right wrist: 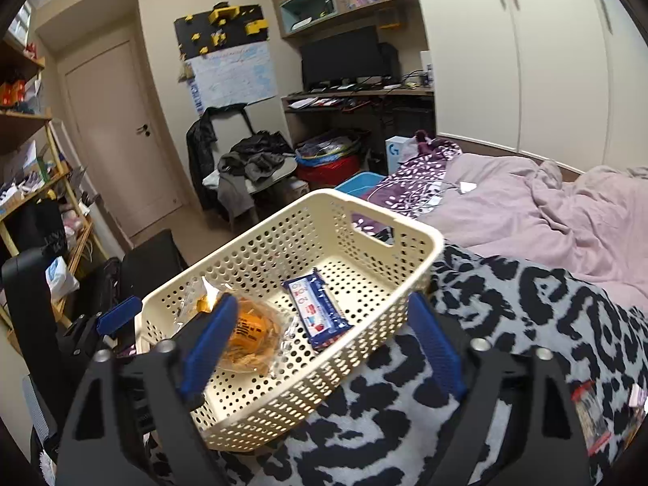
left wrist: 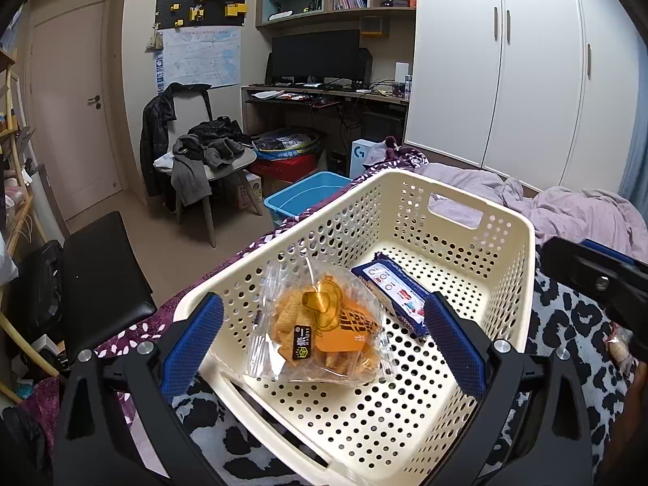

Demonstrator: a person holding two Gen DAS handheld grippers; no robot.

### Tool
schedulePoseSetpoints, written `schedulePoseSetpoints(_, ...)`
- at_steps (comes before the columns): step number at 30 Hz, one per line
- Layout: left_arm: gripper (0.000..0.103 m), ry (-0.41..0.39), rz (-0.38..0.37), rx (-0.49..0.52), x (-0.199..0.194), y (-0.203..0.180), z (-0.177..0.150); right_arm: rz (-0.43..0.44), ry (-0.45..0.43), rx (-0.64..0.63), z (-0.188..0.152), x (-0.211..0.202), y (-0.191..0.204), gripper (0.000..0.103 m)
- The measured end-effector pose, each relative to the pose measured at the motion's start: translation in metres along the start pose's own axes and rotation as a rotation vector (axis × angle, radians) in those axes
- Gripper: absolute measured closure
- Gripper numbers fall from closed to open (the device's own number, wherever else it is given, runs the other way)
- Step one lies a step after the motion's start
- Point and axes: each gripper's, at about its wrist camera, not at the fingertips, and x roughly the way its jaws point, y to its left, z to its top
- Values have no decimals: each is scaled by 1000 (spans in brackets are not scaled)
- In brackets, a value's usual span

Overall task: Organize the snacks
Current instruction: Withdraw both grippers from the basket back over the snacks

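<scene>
Snack pkts (right wrist: 592, 415) at right edge cut off, unreadable; both hand-held grippers (left wrist: 324, 336) (right wrist: 320, 344) spread, empty.

The basket (left wrist: 506, 283) is cream plastic, its walls and floor dotted all over with round holes. Inside it, one snack bag (left wrist: 324, 324) is clear film over golden-orange chips, printed with an orange label and a small black tag. The other packet (left wrist: 395, 289) is dark blue with a white panel carrying small red and blue marks. The blanket (right wrist: 546, 316) under the basket is grey-white with black leopard blotches. Beside it lies a pale lilac duvet (right wrist: 546, 210) and a deep purple sheet (right wrist: 421, 174) scattered with white leaf shapes. The left tool (left wrist: 322, 334) and right tool (right wrist: 322, 350) are black with blue textured finger pads. The wardrobe doors (left wrist: 506, 60) are plain white.
</scene>
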Motion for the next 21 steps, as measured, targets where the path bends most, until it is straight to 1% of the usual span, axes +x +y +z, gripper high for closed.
schedulePoseSetpoints(2, 2, -2, 2, 10, -2, -4, 0, -8, -4, 14, -2, -5, -6, 14)
schedulePoseSetpoints(5, 2, -6, 10, 31, -5, -11, 0, -17, -8, 35, -7, -11, -15, 10)
schedulePoseSetpoints(11, 3, -22, 6, 68, -14, -27, 1, -41, -14, 71, -18, -27, -34, 9)
schedulePoseSetpoints(13, 2, -26, 4, 83, -18, -35, 2, -54, -19, 83, -22, -34, -41, 7)
schedulePoseSetpoints(21, 2, -31, -48, 176, -33, -78, 0, -88, -32, 142, -44, -63, -74, 7)
